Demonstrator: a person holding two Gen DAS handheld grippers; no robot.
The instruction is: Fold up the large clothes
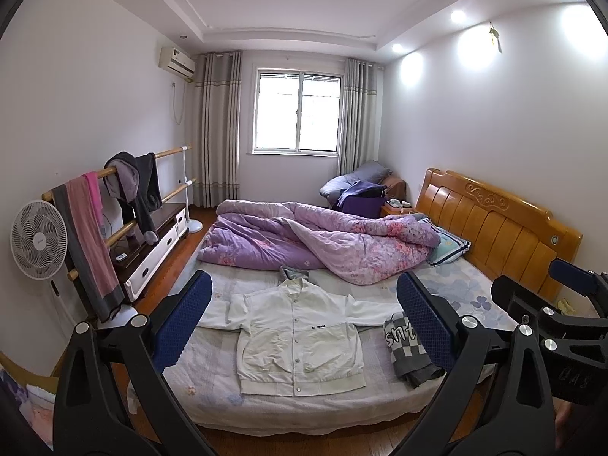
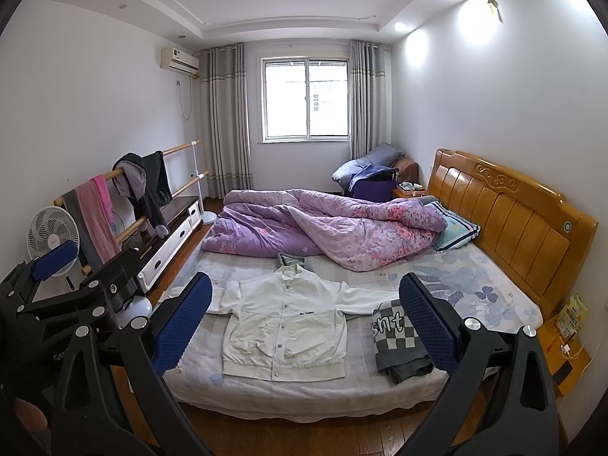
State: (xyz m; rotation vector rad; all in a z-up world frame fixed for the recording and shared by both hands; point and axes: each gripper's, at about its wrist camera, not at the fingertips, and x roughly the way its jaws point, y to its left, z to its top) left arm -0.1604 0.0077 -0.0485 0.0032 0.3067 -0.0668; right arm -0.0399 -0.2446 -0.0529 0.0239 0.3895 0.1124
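Observation:
A white button-up jacket (image 1: 300, 338) lies flat, front up, sleeves spread, on the near part of the bed (image 1: 212, 391); it also shows in the right wrist view (image 2: 285, 332). A folded grey checkered garment (image 1: 408, 349) lies right of it, also seen in the right wrist view (image 2: 399, 338). My left gripper (image 1: 304, 323) is open and empty, held back from the bed's near edge. My right gripper (image 2: 306, 323) is open and empty too, held beside it; it shows at the right edge of the left wrist view (image 1: 570, 304).
A rumpled purple quilt (image 1: 323, 239) covers the far half of the bed. A wooden headboard (image 1: 494, 224) is at right. A rack with hung clothes (image 1: 125, 190), a fan (image 1: 38, 239) and a low cabinet (image 1: 159, 243) stand at left. A bedside table (image 2: 566, 345) is at right.

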